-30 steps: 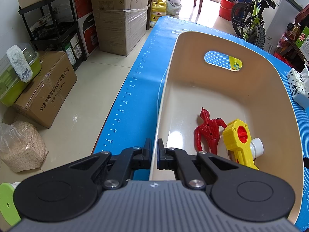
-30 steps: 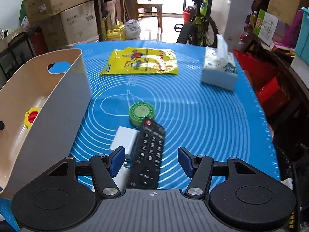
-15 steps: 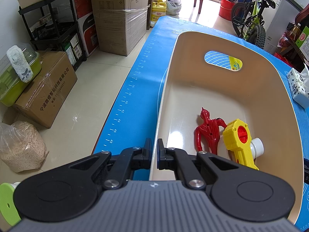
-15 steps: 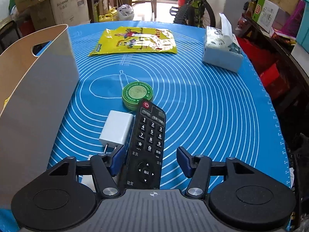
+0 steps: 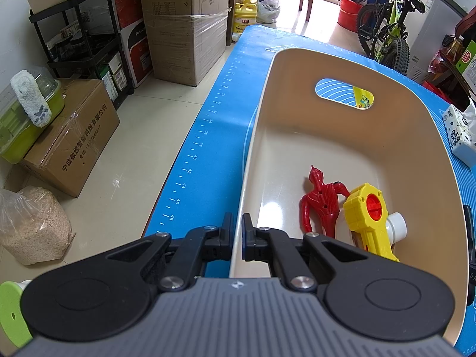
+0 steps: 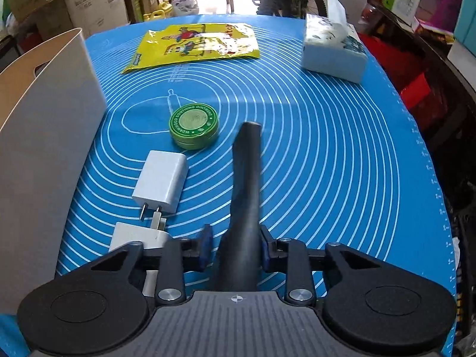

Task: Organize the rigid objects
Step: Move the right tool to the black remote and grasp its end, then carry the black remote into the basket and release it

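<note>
My left gripper [image 5: 236, 238] is shut on the near rim of the beige basket [image 5: 297, 52], one finger on each side of its wall. A red figure [image 5: 322, 200] and a yellow toy [image 5: 369, 217] with a white cap lie inside the basket. In the right wrist view my right gripper [image 6: 236, 245] is closing on the black remote control [image 6: 247, 184]. The remote is tipped onto its edge between the pads, with its dark back towards the camera. A green ointment tin [image 6: 194, 129] and a white charger [image 6: 162, 183] lie on the blue mat to its left.
A second white adapter [image 6: 134, 235] sits under the left finger, beside the basket wall [image 6: 50, 136]. A yellow packet [image 6: 196, 44] and a tissue box [image 6: 333, 50] lie at the far end of the mat. Boxes, shelves and a bicycle surround the table.
The right gripper's jaws have come together around the remote, which has rolled from flat with its buttons up onto its side. The left gripper has kept still on the basket rim.
</note>
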Demonstrator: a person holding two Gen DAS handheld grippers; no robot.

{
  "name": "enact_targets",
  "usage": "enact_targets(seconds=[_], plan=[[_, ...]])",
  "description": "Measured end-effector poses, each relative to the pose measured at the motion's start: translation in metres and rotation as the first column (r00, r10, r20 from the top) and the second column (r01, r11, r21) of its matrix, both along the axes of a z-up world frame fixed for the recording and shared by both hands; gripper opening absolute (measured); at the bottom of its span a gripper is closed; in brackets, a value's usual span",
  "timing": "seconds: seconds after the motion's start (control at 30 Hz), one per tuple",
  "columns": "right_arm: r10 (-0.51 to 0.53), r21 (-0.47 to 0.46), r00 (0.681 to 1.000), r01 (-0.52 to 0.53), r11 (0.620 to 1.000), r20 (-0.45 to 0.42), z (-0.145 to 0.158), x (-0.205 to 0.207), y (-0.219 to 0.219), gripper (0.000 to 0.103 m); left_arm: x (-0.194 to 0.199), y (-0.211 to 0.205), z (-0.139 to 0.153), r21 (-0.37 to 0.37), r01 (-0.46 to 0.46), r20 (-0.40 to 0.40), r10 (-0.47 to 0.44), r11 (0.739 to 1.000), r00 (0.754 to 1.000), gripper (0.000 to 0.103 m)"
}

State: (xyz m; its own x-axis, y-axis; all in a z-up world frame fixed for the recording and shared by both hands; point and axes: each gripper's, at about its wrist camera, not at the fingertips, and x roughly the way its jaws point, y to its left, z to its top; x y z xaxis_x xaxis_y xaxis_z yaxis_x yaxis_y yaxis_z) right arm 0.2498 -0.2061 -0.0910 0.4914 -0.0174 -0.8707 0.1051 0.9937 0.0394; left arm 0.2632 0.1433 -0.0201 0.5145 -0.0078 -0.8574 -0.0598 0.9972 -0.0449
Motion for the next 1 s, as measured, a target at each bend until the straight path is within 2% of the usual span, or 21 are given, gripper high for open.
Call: enact_targets(seconds=[0.2,0.67,0.8,1.0], plan=[[-0.010,-0.001,0.999,0.010,1.000,0.040,0.009,-0.005,-0.001,0.030,0.000,0.001,0.000,0.000,0.000,0.000,0.000,1.000,1.000,0.006],[-0.020,-0.019,0.979,0.024,1.000,0.203,0.068,-0.007,-0.005,0.030,0.000,0.001,0.000,-0.002,-0.001,0.000,0.001,1.000,1.000,0.006],[0.008,0.001,0.964,-0.009,1.000,0.264,0.093,-0.005,0.007,0.030,0.000,0.001,0.000,-0.001,-0.001,0.000,0.001,1.000,1.000,0.006],[0.089,0.026,0.926,-0.106,0.994,0.366,0.130,0.004,0.045,0.030,0.000,0.001,0.000,0.000,0.000,-0.003,0.000,1.000,1.000,0.006]])
